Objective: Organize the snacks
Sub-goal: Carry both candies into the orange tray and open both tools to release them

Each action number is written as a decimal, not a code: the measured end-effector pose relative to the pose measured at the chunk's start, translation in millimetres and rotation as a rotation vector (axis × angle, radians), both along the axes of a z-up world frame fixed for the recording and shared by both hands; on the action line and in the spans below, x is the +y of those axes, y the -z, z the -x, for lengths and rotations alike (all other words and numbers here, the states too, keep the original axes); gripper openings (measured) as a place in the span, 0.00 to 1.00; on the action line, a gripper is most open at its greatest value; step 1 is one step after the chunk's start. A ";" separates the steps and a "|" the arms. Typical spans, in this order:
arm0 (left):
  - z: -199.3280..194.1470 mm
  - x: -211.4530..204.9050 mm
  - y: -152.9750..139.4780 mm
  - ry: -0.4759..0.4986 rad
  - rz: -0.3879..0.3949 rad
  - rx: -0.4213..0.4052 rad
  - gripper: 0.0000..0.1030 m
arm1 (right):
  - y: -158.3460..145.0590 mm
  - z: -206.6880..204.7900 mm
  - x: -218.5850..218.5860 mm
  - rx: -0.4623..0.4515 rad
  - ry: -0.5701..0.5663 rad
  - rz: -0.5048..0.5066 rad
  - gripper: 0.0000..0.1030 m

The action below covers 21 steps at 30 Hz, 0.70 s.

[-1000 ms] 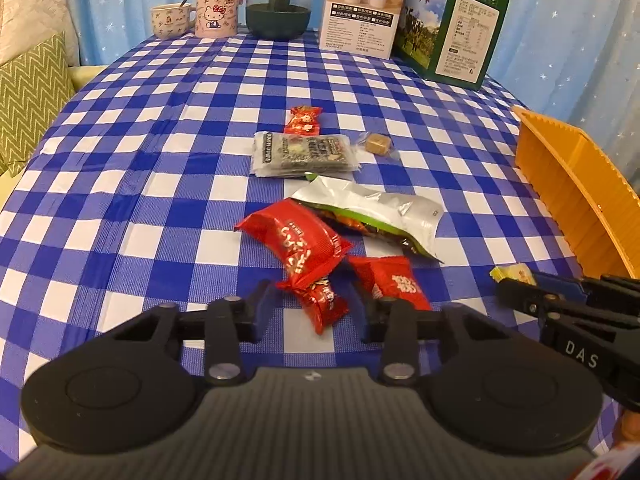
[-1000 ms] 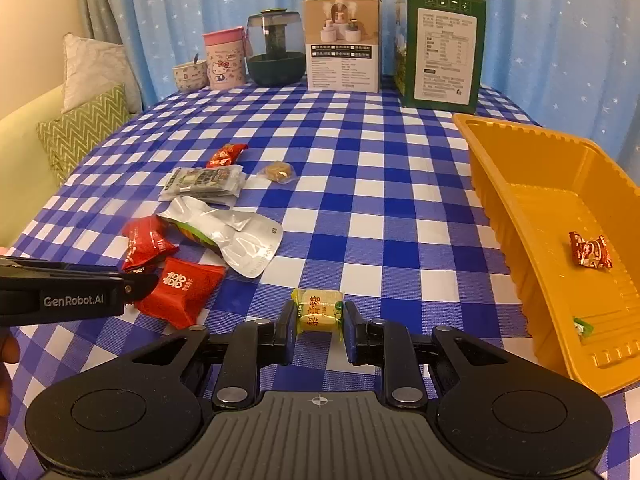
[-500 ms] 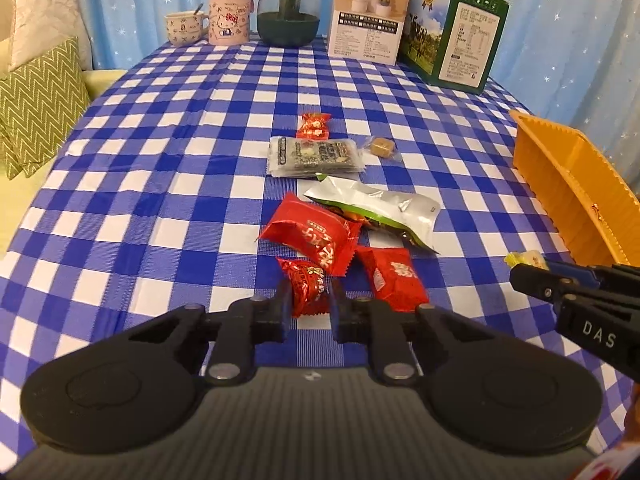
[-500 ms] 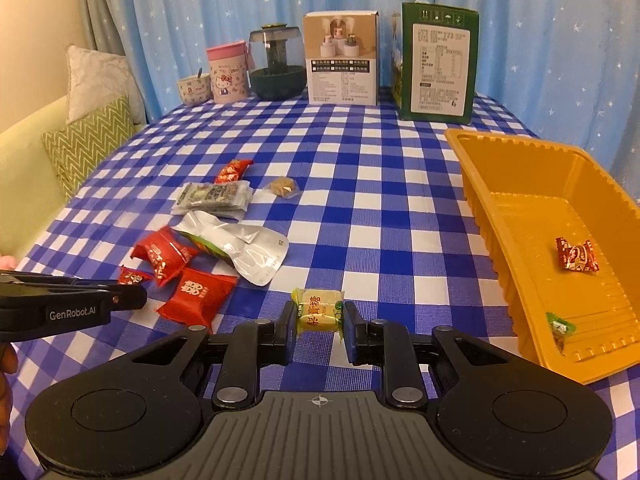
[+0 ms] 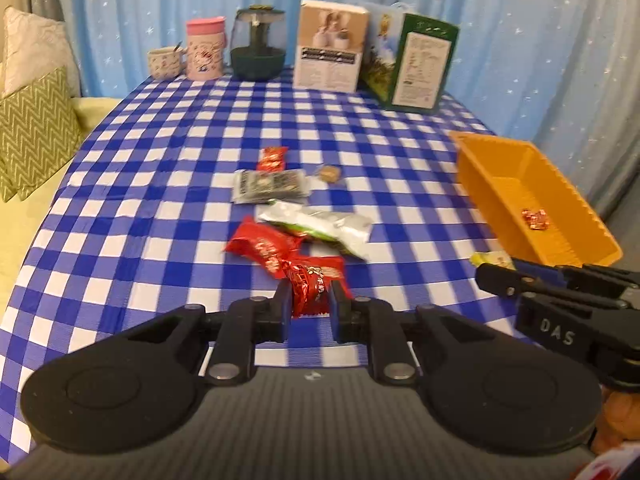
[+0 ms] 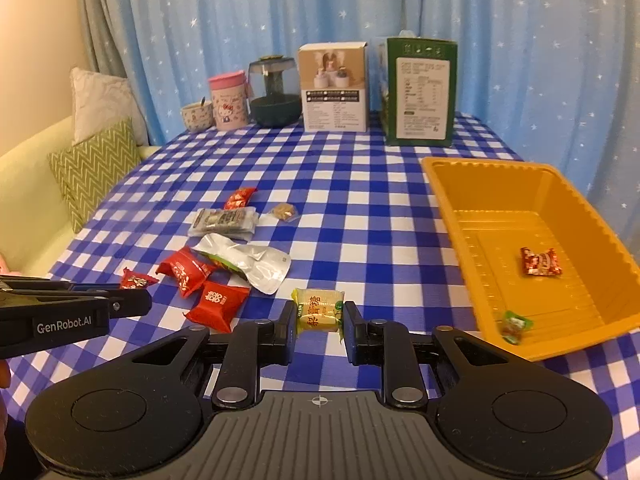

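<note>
both hand-held grippers pinching sweets above the checked worktop

left hand-held gripper (image 5: 306,305) pinches a small red candy (image 5: 306,286); right hand-held gripper (image 6: 318,326) pinches a yellow candy (image 6: 319,309). beyond lie red snack packets (image 6: 185,273) and a silver pouch (image 6: 246,262) on the worktop (image 6: 360,208); to the right, the orange tray (image 6: 560,332) holds two wrapped candies.

On the blue-and-white checked tablecloth (image 6: 360,184), a cluster of foil and plastic snack packets (image 6: 224,256) is spread left of the orange plastic tray (image 6: 460,216), with cardboard boxes (image 6: 334,88) lined up behind.
</note>
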<state>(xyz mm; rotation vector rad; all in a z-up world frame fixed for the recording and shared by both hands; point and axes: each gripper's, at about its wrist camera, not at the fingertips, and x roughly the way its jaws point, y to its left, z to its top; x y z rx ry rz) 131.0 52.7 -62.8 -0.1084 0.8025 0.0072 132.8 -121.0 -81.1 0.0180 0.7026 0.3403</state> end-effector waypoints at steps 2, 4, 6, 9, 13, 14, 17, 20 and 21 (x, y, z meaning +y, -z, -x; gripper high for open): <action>2.1 -8.1 -5.8 0.015 0.002 -0.007 0.16 | -4.9 4.7 -6.2 -0.007 0.008 -0.002 0.23; 4.3 -16.2 -11.2 0.032 0.004 -0.016 0.16 | -9.6 8.5 -12.4 -0.014 0.019 -0.004 0.23; 5.6 -24.4 -16.0 0.048 0.005 -0.025 0.16 | -14.0 12.4 -19.4 -0.021 0.032 -0.007 0.23; 7.0 -37.8 -22.3 0.073 0.003 -0.035 0.16 | -19.8 17.4 -30.3 -0.029 0.057 -0.013 0.23; 7.3 -55.1 -28.7 0.104 0.002 -0.046 0.16 | -28.4 23.2 -48.0 -0.040 0.092 -0.020 0.23; 7.1 -59.6 -30.4 0.112 0.001 -0.049 0.16 | -30.4 24.0 -53.1 -0.043 0.102 -0.022 0.23; 6.9 -72.5 -34.2 0.133 0.004 -0.057 0.16 | -35.9 24.5 -66.6 -0.049 0.132 -0.026 0.23; 5.5 -87.2 -38.0 0.158 0.004 -0.066 0.16 | -41.2 25.7 -82.5 -0.056 0.164 -0.030 0.23; 4.4 -92.0 -38.9 0.166 0.005 -0.068 0.16 | -42.7 26.0 -87.3 -0.058 0.174 -0.031 0.23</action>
